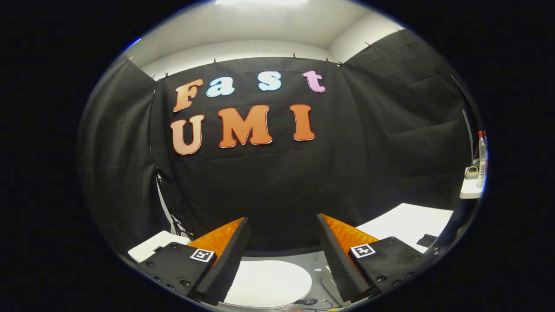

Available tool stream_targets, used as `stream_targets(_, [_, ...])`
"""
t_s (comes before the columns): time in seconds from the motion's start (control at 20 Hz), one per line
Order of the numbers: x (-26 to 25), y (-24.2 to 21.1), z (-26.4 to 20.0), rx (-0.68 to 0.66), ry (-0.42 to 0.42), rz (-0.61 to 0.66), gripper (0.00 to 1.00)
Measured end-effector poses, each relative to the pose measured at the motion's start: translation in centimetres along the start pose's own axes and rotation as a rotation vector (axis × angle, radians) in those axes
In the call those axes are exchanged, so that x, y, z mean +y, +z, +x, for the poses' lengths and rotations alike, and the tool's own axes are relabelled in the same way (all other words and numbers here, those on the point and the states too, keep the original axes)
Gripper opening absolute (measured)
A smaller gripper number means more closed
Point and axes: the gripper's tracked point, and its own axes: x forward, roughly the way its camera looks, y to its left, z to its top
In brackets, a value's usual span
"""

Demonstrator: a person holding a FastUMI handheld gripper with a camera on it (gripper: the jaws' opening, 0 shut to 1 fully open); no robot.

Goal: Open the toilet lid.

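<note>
We see gripper [282, 255] fingers spread wide apart, gripping nothing. White toilet lid [271, 281] lies flat below, between fingers, not touching them.

Your gripper [282, 225] hangs level, jaws spread wide toward twelve o'clock, both fingers [227, 260] free and gripping nothing.

White toilet lid [266, 281]; hand-held gripper [282, 255] black with orange, ridged fingers [347, 236].
</note>
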Motion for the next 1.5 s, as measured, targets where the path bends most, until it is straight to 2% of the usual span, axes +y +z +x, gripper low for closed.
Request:
stream_targets(0.3, [-3.9, -7.2, 0.7, 0.051, -0.087, 0.054, 0.98])
stream_targets(0.9, [-9.0, -23.1, 0.4, 0.269, -0.188, 0.170, 0.99])
stream_targets(1.5, [-13.0, -35.0, -2.4, 0.460, -0.308, 0.360, 0.99])
